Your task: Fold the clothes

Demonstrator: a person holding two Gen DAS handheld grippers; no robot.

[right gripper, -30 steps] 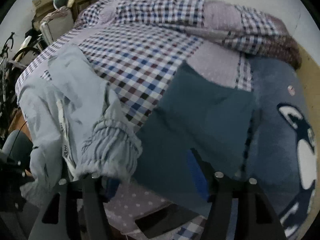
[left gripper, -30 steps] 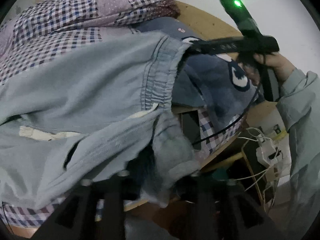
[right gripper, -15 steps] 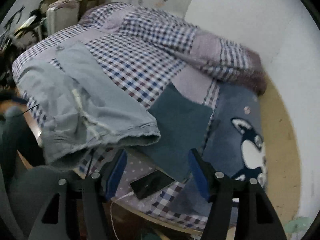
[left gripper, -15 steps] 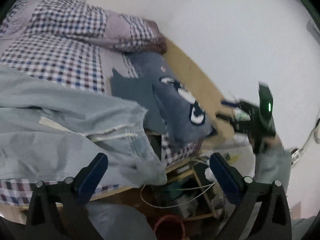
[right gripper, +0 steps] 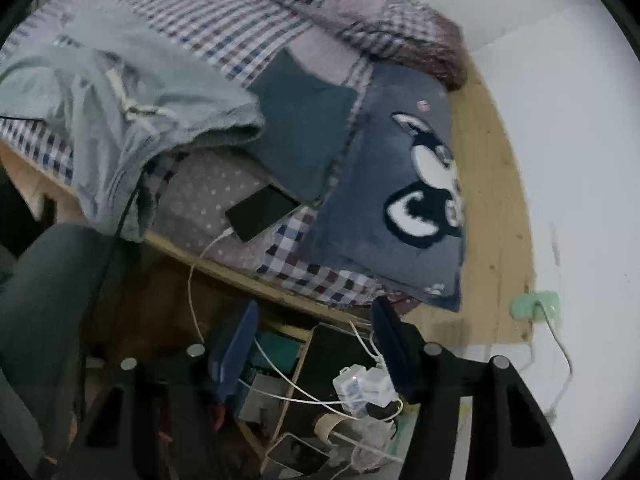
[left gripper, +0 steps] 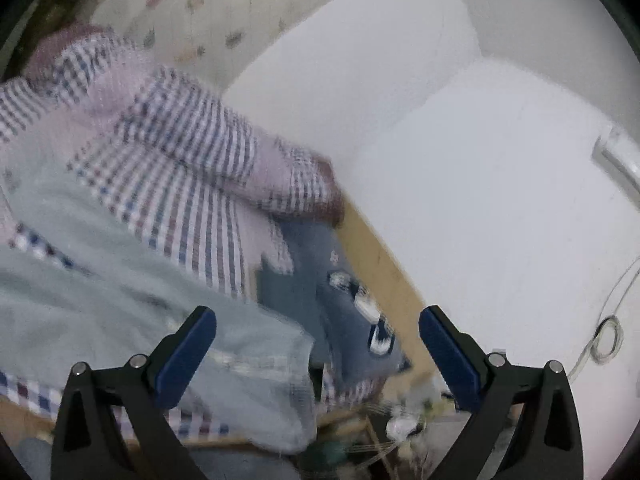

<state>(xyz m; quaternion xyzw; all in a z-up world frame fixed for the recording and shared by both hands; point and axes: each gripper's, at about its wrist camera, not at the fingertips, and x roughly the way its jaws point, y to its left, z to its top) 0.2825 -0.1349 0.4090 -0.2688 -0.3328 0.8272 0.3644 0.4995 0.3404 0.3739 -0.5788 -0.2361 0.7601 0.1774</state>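
Note:
Pale grey-blue drawstring trousers (right gripper: 120, 92) lie rumpled on the checked bed (right gripper: 224, 36), their waistband hanging over the near edge. The left wrist view shows the same trousers (left gripper: 120, 320), blurred, at lower left. A folded dark teal garment (right gripper: 304, 120) rests to their right. My left gripper (left gripper: 316, 344) is open and held back from the bed, nothing between its blue pads. My right gripper (right gripper: 314, 344) is also open, low beside the bed edge and empty.
A dark blue blanket with a cartoon face (right gripper: 404, 184) covers the bed's right end. A black phone (right gripper: 262, 212) on a white cable lies near the edge. Below the wooden frame (right gripper: 256, 280) sit a power strip (right gripper: 360, 390), cables and boxes. White wall at right.
Both grippers let go of the trousers' waistband and pulled back and away from the bed. The trousers dropped onto the bed edge. The right gripper's view now drops toward the floor clutter.

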